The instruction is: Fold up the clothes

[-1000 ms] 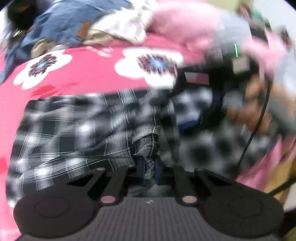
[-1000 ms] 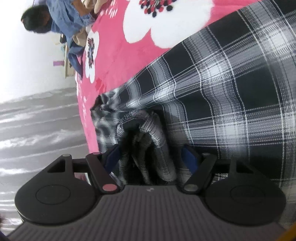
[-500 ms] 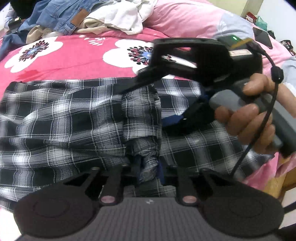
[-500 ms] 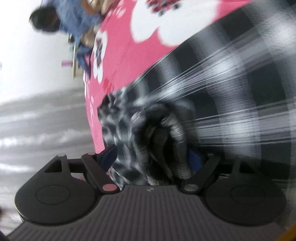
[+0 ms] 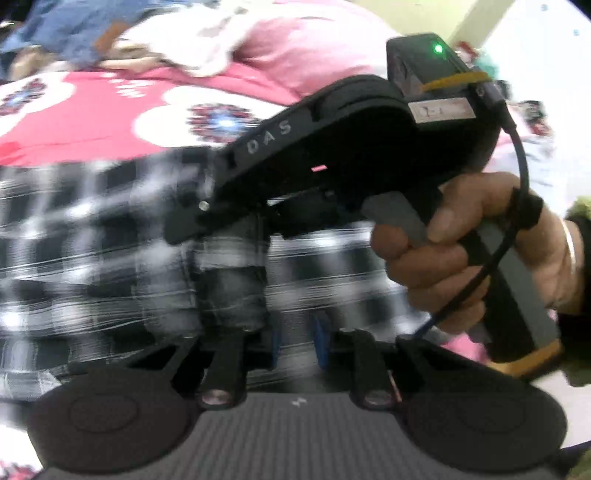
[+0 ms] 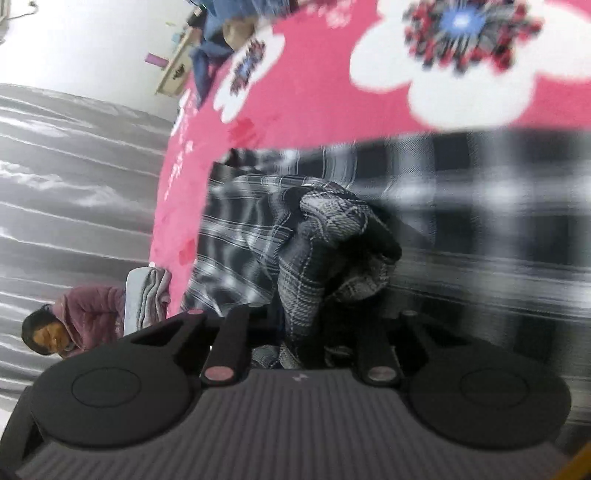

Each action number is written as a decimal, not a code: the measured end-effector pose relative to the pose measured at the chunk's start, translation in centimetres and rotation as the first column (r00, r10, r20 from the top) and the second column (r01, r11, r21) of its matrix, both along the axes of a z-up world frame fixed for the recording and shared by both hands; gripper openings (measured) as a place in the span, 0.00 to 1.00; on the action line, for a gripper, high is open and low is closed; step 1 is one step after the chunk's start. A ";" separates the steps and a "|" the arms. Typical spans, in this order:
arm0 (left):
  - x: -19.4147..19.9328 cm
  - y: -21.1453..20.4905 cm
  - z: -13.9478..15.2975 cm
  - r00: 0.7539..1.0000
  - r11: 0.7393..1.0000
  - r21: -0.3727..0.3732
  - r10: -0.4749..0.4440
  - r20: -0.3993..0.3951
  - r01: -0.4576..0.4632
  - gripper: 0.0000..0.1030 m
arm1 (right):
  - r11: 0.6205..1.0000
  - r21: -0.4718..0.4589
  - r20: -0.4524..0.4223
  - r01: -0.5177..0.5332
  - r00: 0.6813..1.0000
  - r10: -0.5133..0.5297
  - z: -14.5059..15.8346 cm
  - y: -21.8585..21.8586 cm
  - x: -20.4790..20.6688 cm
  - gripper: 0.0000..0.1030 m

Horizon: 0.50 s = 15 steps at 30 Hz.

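A black-and-white plaid shirt (image 5: 74,229) lies spread on a pink flowered bedspread (image 5: 92,122). In the left wrist view, my left gripper (image 5: 298,350) is at the shirt's near edge; its jaws are closing, narrow, with a gathered fold between the blue pads. A hand (image 5: 443,258) holds my right gripper (image 5: 177,229) just beyond, its tips pinching the top of the same raised bunch. The right wrist view shows the plaid shirt (image 6: 258,229) pulled up into a twisted ridge that runs down into my right gripper (image 6: 303,343), whose jaws are closing on it. The fingertips are hidden by cloth.
At the bed's far side lie jeans (image 5: 74,26), a white garment (image 5: 192,40) and a pink pillow (image 5: 314,44). Past the bed's edge are grey floor (image 6: 74,184), a person in a purple jacket (image 6: 88,314) beside folded grey cloth (image 6: 147,295), and wooden furniture (image 6: 177,70).
My right gripper's wide jaws have closed on the bunched fold, and it has risen and rolled. The left gripper slid sideways, so the right gripper now fills more of its view.
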State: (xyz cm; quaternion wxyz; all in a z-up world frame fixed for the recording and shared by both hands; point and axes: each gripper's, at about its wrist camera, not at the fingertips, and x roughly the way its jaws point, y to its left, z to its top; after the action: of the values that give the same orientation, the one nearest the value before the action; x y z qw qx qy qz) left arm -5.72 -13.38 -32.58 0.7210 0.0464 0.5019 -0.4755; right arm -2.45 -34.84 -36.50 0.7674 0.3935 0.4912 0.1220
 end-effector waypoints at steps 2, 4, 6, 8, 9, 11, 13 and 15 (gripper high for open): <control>-0.9 -1.3 0.3 0.998 0.999 -0.040 -0.023 -0.051 0.021 0.17 | 0.999 -0.039 0.005 0.009 1.000 -0.009 1.2 -2.1 -1.7 0.14; -1.4 -2.0 0.5 0.993 0.997 -0.071 -0.031 -0.114 0.023 0.17 | 0.996 -0.078 -0.010 0.032 0.999 -0.033 1.9 -4.5 -3.5 0.14; -1.8 -2.3 0.4 0.985 0.998 -0.069 -0.026 -0.170 0.015 0.24 | 0.992 -0.116 -0.027 0.053 0.998 -0.056 2.3 -7.0 -5.6 0.14; -2.0 -2.4 0.2 0.979 0.999 -0.045 -0.028 -0.201 0.019 0.29 | 0.986 -0.150 -0.045 0.074 0.996 -0.081 2.7 -9.4 -7.6 0.14; -2.1 -2.3 0.1 0.977 0.999 -0.033 -0.034 -0.212 0.028 0.29 | 0.983 -0.165 -0.055 0.085 0.994 -0.095 2.7 -10.5 -8.6 0.14; -2.0 -1.8 0.0 0.973 1.000 -0.006 -0.018 -0.229 0.017 0.31 | 0.978 -0.188 -0.076 0.095 0.991 -0.110 2.5 -12.7 -10.3 0.14; -1.6 -1.1 -0.2 0.968 1.000 0.020 0.016 -0.251 -0.011 0.31 | 0.973 -0.206 -0.096 0.102 0.988 -0.124 2.2 -14.7 -11.7 0.14; -1.0 -0.4 -0.3 0.961 0.998 0.047 0.058 -0.271 -0.047 0.31 | 0.972 -0.208 -0.103 0.109 0.986 -0.132 2.1 -15.8 -12.3 0.13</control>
State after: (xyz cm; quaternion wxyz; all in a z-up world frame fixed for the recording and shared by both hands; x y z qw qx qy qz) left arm -6.68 -13.75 -32.91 0.6566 -0.0183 0.6065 -0.4480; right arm -14.76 -50.60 -34.41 0.7794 0.3492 0.5201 0.0016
